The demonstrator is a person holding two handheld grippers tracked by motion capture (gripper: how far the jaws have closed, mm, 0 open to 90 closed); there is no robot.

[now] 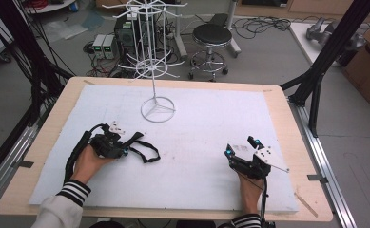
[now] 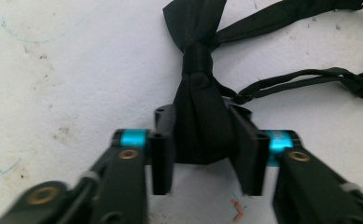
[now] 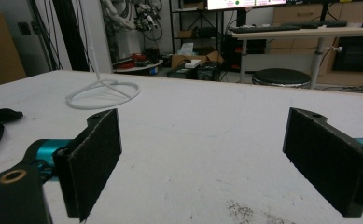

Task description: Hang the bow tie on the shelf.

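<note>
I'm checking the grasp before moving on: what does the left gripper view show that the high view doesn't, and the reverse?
Left gripper view: the jaws pinch one wing of the black bow tie, just below its knot.

High view: the white wire stand, upright at the far side, and the right gripper, open and apart from the tie.

Both: the tie's strap lying on the white table cover.

Black bow tie [image 2: 200, 116], white wire stand [image 1: 157, 108], striped sleeves [image 1: 73, 192].
</note>
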